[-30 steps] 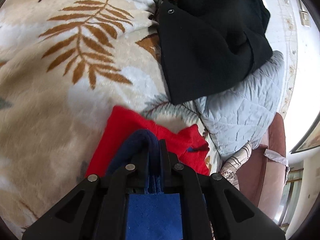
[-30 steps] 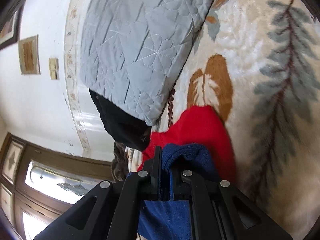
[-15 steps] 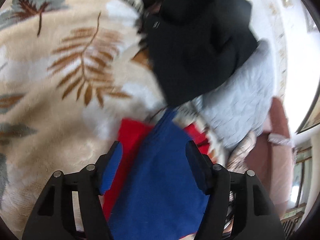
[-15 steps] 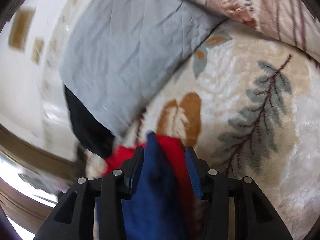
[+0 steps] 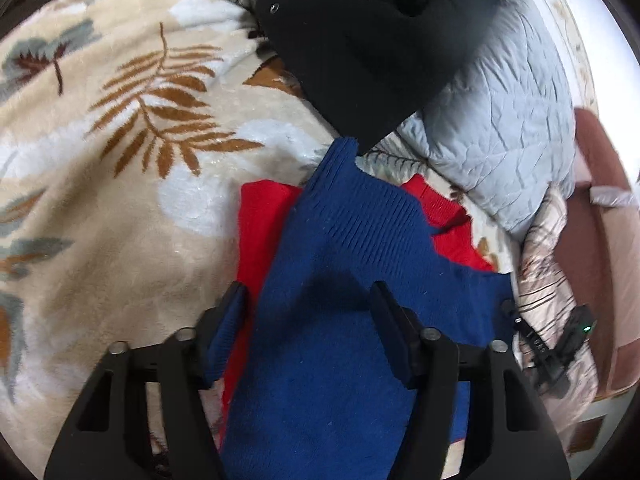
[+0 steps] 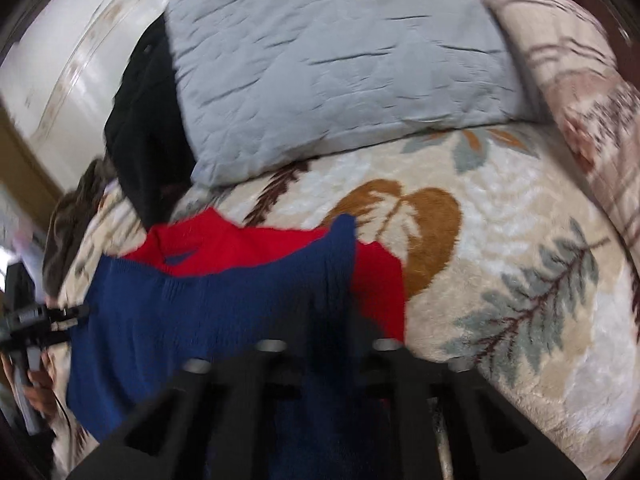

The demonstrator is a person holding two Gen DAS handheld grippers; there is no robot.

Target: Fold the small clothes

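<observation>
A small knitted sweater, navy blue [image 5: 340, 300] with a red part [image 5: 264, 216] under it, lies on a cream leaf-patterned blanket [image 5: 120, 200]. My left gripper [image 5: 310, 320] is open just above the blue layer, its fingers apart and holding nothing. In the right wrist view the blue layer [image 6: 208, 312] covers most of the red part [image 6: 248, 248]. My right gripper [image 6: 328, 344] is open over the blue cloth; its fingers are blurred. The right gripper [image 5: 556, 352] also shows at the sweater's far edge in the left wrist view.
A black coat [image 5: 372, 48] and a grey quilted pillow [image 5: 500, 120] lie beyond the sweater. A striped pillow [image 6: 580, 92] lies at the right. A brown chair [image 5: 600, 240] stands beside the bed. The left gripper [image 6: 28, 320] and a hand show at far left.
Both grippers were shut on the blue cloth a second ago. They have opened, let it drop flat over the red part, and pulled back.
</observation>
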